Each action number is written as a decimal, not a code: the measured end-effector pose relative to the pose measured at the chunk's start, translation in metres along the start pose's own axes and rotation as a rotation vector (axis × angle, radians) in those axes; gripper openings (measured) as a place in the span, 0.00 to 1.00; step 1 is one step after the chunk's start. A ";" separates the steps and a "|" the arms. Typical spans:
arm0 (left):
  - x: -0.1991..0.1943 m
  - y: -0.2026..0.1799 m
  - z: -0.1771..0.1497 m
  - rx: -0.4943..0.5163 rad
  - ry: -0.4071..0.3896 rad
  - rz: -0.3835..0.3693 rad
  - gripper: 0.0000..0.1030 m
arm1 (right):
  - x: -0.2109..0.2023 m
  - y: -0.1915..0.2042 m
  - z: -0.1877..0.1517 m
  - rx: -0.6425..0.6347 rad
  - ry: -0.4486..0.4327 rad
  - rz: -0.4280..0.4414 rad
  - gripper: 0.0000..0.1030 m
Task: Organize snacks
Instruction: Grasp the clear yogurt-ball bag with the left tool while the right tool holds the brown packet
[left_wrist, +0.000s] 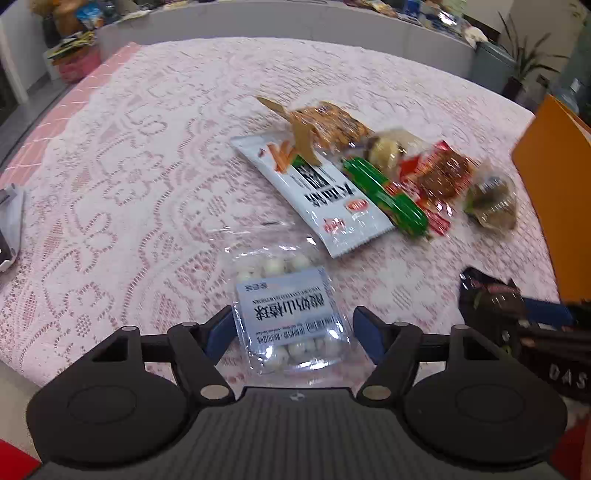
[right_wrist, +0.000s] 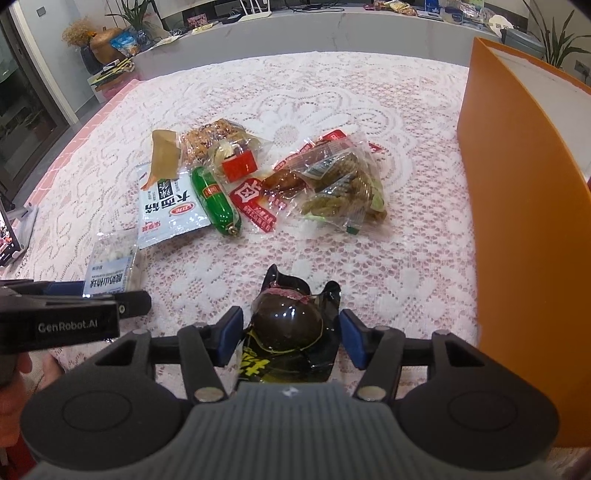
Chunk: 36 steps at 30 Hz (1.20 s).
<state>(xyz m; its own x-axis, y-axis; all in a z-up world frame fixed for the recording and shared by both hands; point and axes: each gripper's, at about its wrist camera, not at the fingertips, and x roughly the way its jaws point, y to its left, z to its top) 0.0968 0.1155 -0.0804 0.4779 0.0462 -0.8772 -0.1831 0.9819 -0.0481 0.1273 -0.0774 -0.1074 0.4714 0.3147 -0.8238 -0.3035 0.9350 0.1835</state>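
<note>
Left hand-held gripper: jaws spread wide, one blue pad on each side of a clear plastic packet of small white balls with a pale blue label; a gap shows between the pads and the packet, which lies flat on the cloth.
Right hand-held gripper: jaws partly spread, astride a glossy black packet holding a dark egg-shaped snack; the left pad is just beside the wrapper, the right pad stands clear of it, so the packet is not clamped.
Tabletop: covered with a white lace cloth over pink.
Snack pile: further back, near the middle of the cloth, well apart from both grippers.
White flat sachet with black lettering: left part of the pile, a tan strip lying across its far end.
Green sausage in shiny casing: just beside the sachet, on its right.
Red and clear wrapper with a white emblem: touching the sausage's right side.
Clear bag of greenish-brown twisted pieces: right end of the pile.
Orange box with a white inside: upright at the right edge of the cloth, apart from the pile.
Black packet seen from the left camera: to the right of the white-ball packet, the right gripper's blue pad beside it.
</note>
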 end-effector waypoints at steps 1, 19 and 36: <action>0.001 0.000 0.001 -0.007 -0.008 0.004 0.84 | 0.000 0.000 0.000 0.000 0.001 0.000 0.56; -0.001 -0.001 0.006 -0.021 -0.037 0.019 0.64 | -0.001 0.005 -0.002 -0.034 -0.004 -0.019 0.53; -0.060 -0.009 -0.013 -0.090 -0.116 -0.013 0.63 | -0.032 0.008 -0.009 -0.058 -0.087 0.004 0.42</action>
<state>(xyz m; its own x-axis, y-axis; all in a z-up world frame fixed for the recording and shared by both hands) 0.0587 0.1020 -0.0337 0.5757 0.0596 -0.8155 -0.2501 0.9624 -0.1062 0.1019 -0.0820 -0.0844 0.5395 0.3339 -0.7729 -0.3516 0.9235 0.1535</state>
